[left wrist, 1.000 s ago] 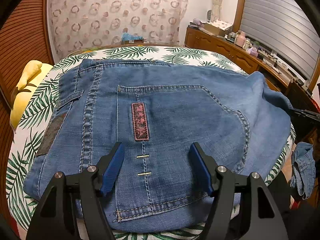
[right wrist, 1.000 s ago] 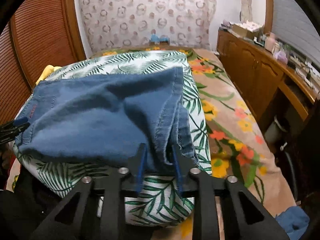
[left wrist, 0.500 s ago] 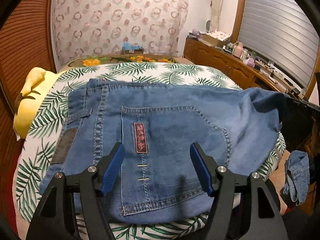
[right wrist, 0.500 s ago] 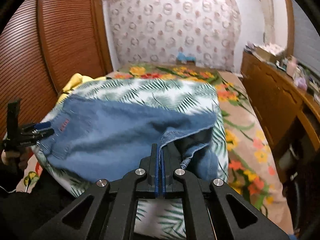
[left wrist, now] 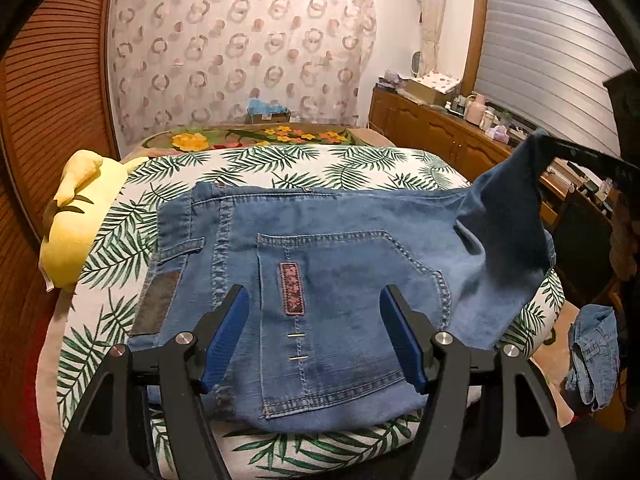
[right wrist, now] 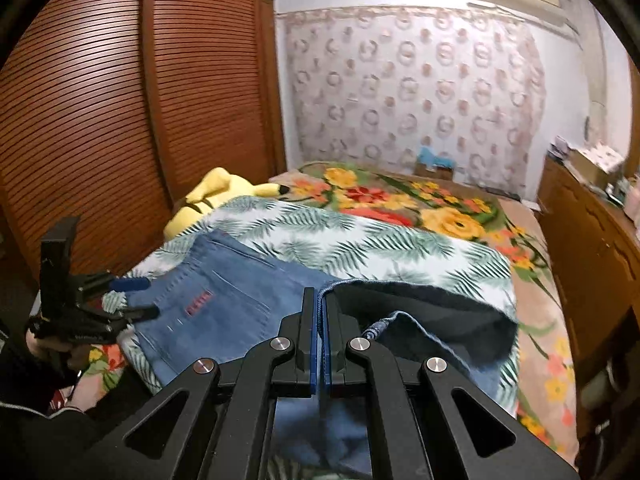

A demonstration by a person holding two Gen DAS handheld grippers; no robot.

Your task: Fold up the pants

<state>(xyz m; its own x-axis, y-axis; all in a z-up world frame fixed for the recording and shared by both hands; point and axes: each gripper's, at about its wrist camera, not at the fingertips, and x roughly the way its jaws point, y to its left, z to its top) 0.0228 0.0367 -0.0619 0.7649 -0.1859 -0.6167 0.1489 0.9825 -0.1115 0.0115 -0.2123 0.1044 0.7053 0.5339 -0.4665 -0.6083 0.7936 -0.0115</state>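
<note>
Blue jeans [left wrist: 344,280] lie on the palm-leaf sheet, back pocket with a pink patch [left wrist: 291,289] facing up. My left gripper [left wrist: 314,336] is open and empty, hovering over the seat of the jeans near the front edge. My right gripper [right wrist: 319,320] is shut on the hem of a jeans leg [right wrist: 424,320] and holds it lifted above the bed; in the left wrist view that lifted leg [left wrist: 504,208] rises at the right. The left gripper also shows in the right wrist view [right wrist: 120,300].
A yellow plush toy [left wrist: 76,216] lies at the bed's left edge. A wooden slatted wardrobe [right wrist: 120,120] stands left, a wooden dresser [left wrist: 440,132] with clutter right. Another denim piece [left wrist: 592,360] hangs low at right. A floral blanket [right wrist: 400,200] covers the far bed.
My right gripper closed on the jeans leg hem and lifted it up off the bed. My left gripper pulled back and up a little, still open.
</note>
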